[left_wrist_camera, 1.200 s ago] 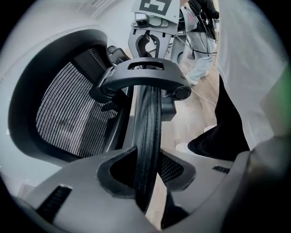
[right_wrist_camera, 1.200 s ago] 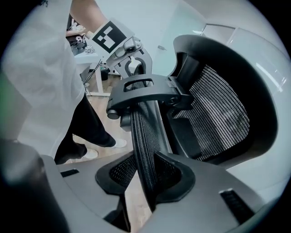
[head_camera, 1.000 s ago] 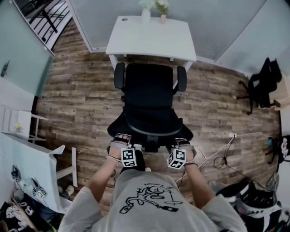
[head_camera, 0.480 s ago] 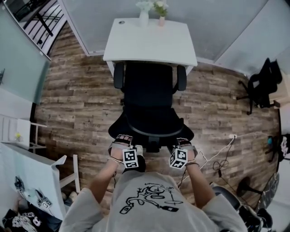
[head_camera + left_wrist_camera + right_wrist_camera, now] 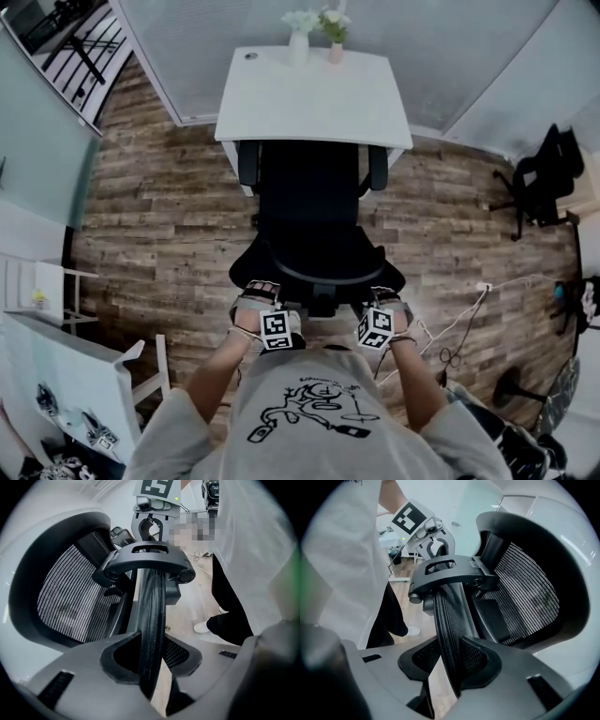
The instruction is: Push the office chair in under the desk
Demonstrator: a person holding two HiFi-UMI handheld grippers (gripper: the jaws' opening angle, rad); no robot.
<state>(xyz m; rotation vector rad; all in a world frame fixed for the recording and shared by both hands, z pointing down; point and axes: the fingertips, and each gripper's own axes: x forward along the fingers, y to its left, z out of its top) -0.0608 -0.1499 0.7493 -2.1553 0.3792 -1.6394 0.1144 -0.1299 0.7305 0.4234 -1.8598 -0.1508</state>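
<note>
A black mesh office chair [image 5: 314,202] faces the white desk [image 5: 314,94], its armrests at the desk's front edge and the front of its seat beneath the top. Both grippers hold the curved headrest [image 5: 152,606] behind the backrest. My left gripper [image 5: 262,298] is shut on the headrest's left end, whose ribbed rim runs between the jaws [image 5: 152,656]. My right gripper [image 5: 382,302] is shut on the right end [image 5: 447,611], mesh rim between its jaws [image 5: 450,660]. The mesh backrest [image 5: 525,597] lies just beyond.
Two small vases [image 5: 300,23] stand at the desk's far edge by the wall. A second black chair [image 5: 539,178] sits at the right. Cables [image 5: 459,328] trail over the wood floor at right. A white table [image 5: 66,366] is at lower left.
The chair has rolled forward towards the desk, its armrests reaching the desk's edge. Both grippers and the person followed, still holding the headrest.
</note>
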